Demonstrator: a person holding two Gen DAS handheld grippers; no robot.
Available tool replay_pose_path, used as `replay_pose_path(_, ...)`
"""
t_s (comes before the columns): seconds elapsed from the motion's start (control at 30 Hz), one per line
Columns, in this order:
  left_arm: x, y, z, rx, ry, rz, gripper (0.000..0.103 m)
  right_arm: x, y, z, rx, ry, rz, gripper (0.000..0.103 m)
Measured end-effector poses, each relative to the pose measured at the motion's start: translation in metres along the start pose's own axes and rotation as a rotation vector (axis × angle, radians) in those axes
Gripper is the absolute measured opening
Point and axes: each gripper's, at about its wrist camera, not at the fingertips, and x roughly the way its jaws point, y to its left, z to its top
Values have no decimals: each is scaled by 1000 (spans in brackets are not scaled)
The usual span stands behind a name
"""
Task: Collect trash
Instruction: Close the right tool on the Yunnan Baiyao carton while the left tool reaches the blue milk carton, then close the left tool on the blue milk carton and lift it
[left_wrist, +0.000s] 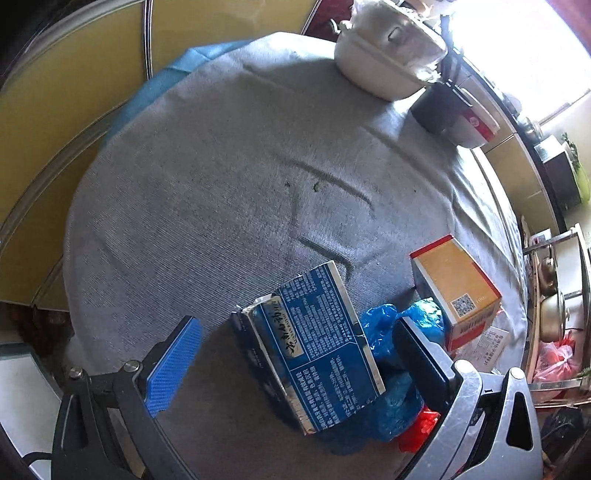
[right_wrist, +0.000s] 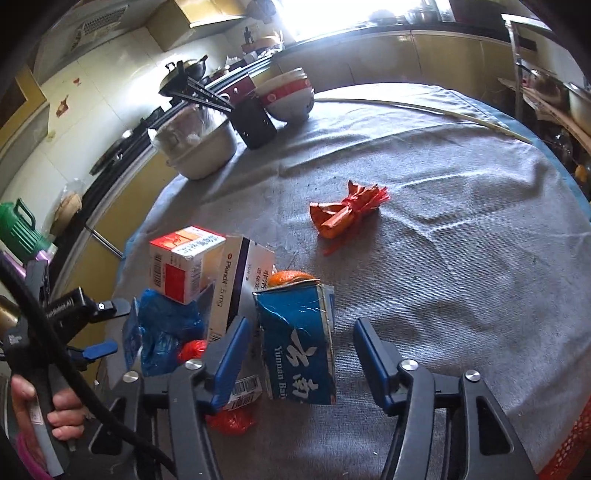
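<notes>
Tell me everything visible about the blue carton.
The blue carton is a crumpled cardboard box, glossy blue with white Chinese print and silver edges, its top torn open. It stands tilted on the grey cloth, between the jaws of both grippers; neither pad visibly presses it. An orange shows just behind its top, and blue bags lie against one side.

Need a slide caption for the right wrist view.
Open right hand-held gripper straddles a torn blue carton on the grey tablecloth.
</notes>
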Motion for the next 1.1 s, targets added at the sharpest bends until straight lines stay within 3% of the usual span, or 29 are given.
replay_pose_path(0.03,2,0,1,-10,2,-9,92,2,1,-1,-3,6,-3,44)
replay_pose_path(0.1,8,2,0,-20,25,-20,73,4,1,-3,2,7,-3,44)
replay_pose_path(0.17,10,5,-1,-29,28,-29,69,0,-1,-5,16,-2,6,44)
replay_pose_path(0.33,1,15,-7,-40,0,-54,39,-18,-2,-15,27,-26,4,43)
replay_pose_path(0.43,-4,19,-9,-34,-8,-66,30,-29,-1,-21,23,-39,7,43)
replay_pose_path(0.57,-8,26,-12,-72,12,-100,30,-44,-1,-32,32,-54,19,43)
replay_pose_path(0.7,-11,31,-17,-115,20,-113,62,-52,0,-44,20,-65,2,43)
replay_pose_path(0.83,-11,21,-15,-134,15,-113,64,-53,-5,-50,36,-57,16,43)
replay_pose_path(1.1,8,1,-1,-165,44,2,70,-50,-14,-57,58,-43,46,43)
